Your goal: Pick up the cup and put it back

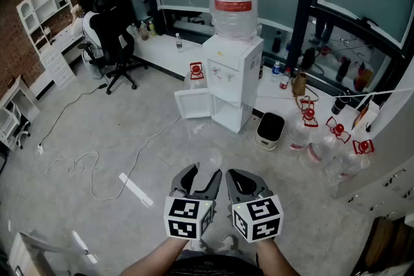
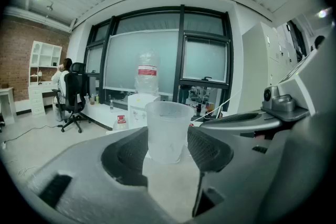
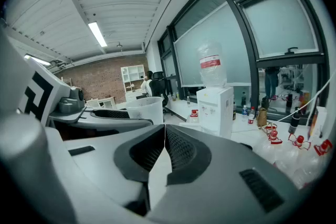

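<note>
A clear, frosted plastic cup [image 2: 168,131] stands upright between the jaws of my left gripper [image 2: 168,153], which is shut on its lower sides. The head view shows the cup [image 1: 208,168] held in the air above the floor in the left gripper [image 1: 199,185]. Close beside it on the right is my right gripper [image 1: 248,185]. In its own view the right gripper [image 3: 165,134] is shut, the pads meeting with nothing between them. The cup [image 3: 145,109] shows there at the left. A white water dispenser [image 1: 233,71] with a bottle on top stands ahead by the window.
The dispenser's lower door [image 1: 193,103] hangs open. Several water jugs [image 1: 323,145] with red caps and a small white bin [image 1: 269,131] stand right of it. A seated person [image 1: 97,16] is at a desk at far left. Cables [image 1: 84,165] lie on the floor.
</note>
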Action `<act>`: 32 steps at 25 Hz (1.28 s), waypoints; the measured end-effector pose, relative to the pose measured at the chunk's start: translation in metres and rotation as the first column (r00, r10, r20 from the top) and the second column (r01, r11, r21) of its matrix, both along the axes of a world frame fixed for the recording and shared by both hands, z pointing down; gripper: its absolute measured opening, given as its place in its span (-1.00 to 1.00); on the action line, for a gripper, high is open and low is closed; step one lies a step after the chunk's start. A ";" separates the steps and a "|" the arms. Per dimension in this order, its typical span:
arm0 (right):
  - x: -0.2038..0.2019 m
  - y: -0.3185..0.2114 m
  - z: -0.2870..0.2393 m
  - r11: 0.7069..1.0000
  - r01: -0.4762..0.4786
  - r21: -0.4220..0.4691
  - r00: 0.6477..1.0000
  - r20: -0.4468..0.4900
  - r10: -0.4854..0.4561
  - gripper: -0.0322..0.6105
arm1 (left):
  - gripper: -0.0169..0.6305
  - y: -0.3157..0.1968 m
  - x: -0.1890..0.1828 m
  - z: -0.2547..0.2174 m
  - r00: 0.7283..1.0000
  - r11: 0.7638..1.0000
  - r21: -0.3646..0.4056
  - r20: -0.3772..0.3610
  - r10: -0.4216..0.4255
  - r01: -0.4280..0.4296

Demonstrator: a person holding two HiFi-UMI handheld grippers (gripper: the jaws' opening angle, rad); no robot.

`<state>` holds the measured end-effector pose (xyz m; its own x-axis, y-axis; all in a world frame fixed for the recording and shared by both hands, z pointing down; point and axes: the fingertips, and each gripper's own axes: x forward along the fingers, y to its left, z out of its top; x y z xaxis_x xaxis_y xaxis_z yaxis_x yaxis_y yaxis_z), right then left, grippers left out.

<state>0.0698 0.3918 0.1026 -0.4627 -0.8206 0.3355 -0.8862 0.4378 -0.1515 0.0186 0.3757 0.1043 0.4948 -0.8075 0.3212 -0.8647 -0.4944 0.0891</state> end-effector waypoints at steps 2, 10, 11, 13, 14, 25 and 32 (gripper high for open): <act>0.005 -0.001 0.001 1.000 -0.001 0.003 1.000 -0.010 0.001 -0.83 | -0.22 0.000 0.005 0.001 1.000 1.000 0.001 0.006 0.000 0.000; 0.029 -0.006 0.003 1.000 0.002 0.002 1.000 0.009 -0.002 -0.82 | -0.22 -0.003 0.024 -0.002 1.000 1.000 0.013 0.021 -0.021 0.021; 0.031 -0.007 0.003 1.000 0.005 0.002 1.000 0.008 -0.005 -0.82 | -0.22 -0.004 0.026 -0.003 0.999 1.000 0.014 0.017 -0.028 0.028; 0.035 -0.009 0.003 1.000 0.013 0.001 1.000 0.006 -0.013 -0.82 | -0.22 -0.006 0.029 -0.003 0.999 0.999 0.008 0.005 -0.041 0.041; 0.036 -0.010 0.004 1.000 0.018 0.001 1.000 0.007 -0.018 -0.82 | -0.22 -0.008 0.030 -0.001 0.999 0.999 0.005 0.002 -0.046 0.046; 0.043 -0.052 0.015 1.000 0.023 -0.015 1.000 0.022 -0.022 -0.82 | -0.22 -0.051 0.037 0.009 0.999 0.999 -0.008 -0.004 -0.044 0.044; 0.026 -0.102 0.011 1.000 0.012 -0.017 1.000 0.011 -0.012 -0.82 | -0.22 -0.103 0.023 0.005 1.000 1.000 -0.007 -0.011 -0.028 0.028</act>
<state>0.0959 0.2897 0.1138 -0.4761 -0.8093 0.3440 -0.8792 0.4454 -0.1688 0.0413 0.2724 0.1095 0.4754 -0.8188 0.3216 -0.8772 -0.4692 0.1022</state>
